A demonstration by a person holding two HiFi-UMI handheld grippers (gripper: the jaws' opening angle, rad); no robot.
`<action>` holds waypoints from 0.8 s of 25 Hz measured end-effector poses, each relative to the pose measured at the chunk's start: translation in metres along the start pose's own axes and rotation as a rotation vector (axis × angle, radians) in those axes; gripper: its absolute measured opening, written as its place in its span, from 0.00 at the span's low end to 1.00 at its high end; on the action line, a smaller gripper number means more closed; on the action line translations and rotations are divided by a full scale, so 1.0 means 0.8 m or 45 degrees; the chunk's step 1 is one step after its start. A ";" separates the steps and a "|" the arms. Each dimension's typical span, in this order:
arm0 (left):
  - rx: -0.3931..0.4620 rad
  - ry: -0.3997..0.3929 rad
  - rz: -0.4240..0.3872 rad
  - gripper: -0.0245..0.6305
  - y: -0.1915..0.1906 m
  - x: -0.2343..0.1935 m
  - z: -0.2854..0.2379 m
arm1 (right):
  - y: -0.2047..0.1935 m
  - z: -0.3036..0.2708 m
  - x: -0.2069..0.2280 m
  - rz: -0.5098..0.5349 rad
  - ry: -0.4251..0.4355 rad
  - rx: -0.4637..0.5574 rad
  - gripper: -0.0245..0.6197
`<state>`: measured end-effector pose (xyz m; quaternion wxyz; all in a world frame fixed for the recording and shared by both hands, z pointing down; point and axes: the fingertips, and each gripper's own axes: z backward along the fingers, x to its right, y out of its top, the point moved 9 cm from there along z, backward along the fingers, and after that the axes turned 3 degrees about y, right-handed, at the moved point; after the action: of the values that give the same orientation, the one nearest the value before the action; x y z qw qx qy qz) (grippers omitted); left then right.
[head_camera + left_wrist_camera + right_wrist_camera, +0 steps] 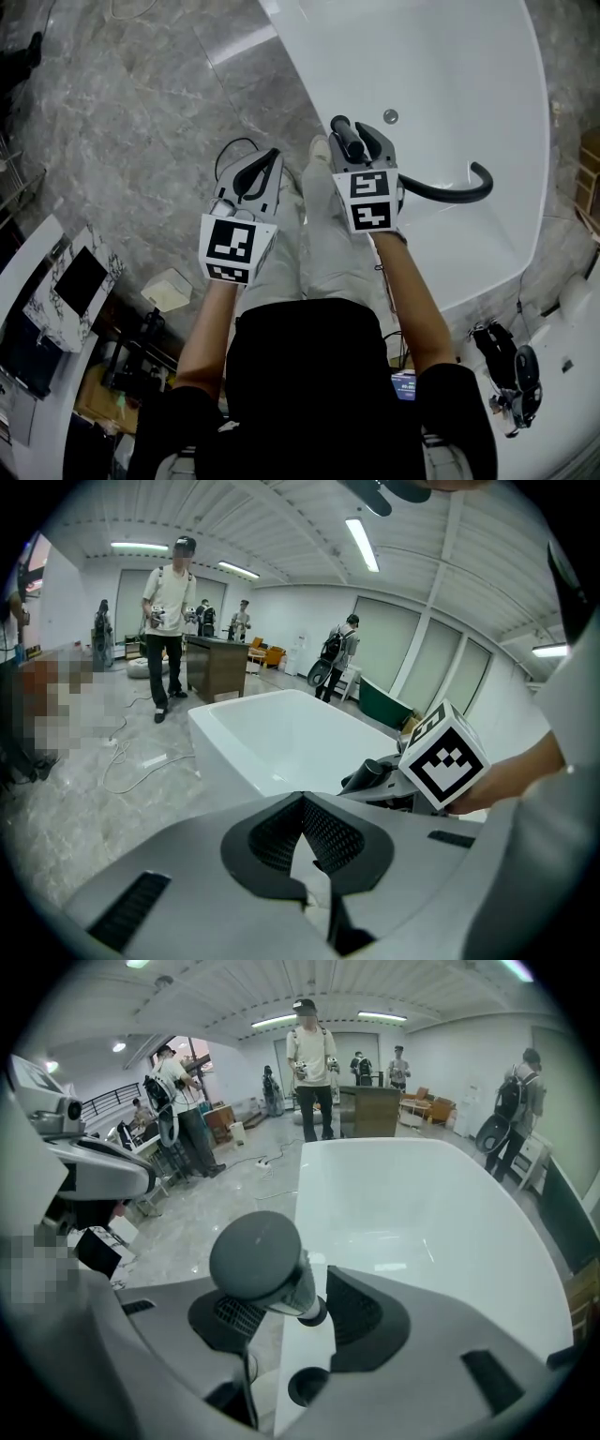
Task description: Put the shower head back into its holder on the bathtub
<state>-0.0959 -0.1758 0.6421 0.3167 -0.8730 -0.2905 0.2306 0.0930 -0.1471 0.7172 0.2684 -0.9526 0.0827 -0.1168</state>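
The shower head (255,1260) stands upright on the bathtub's near rim (302,1358), seemingly seated, between the wide, non-gripping jaws of the right hand-held gripper (281,1288). This looks like the release; next, that gripper should back away without nudging it. The left hand-held gripper (302,803) is closed, empty.

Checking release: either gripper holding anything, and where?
Nothing looks gripped. The shower head stands between the open jaws of the right gripper, pads apparently clear; left gripper shut, empty.
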 end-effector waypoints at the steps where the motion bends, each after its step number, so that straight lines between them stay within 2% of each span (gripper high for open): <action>1: 0.007 -0.001 -0.007 0.06 0.003 0.000 0.001 | 0.002 0.003 0.000 -0.002 0.002 0.003 0.31; 4: -0.006 -0.015 -0.008 0.06 0.012 0.007 0.005 | 0.006 0.014 0.000 -0.004 0.008 0.011 0.32; 20: 0.129 0.009 -0.129 0.06 0.080 0.027 0.057 | 0.054 0.107 -0.008 -0.094 -0.008 0.151 0.31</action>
<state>-0.0841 -0.1830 0.5617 0.3727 -0.8409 -0.3212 0.2256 0.1056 -0.1400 0.6222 0.3203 -0.9378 0.0397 -0.1283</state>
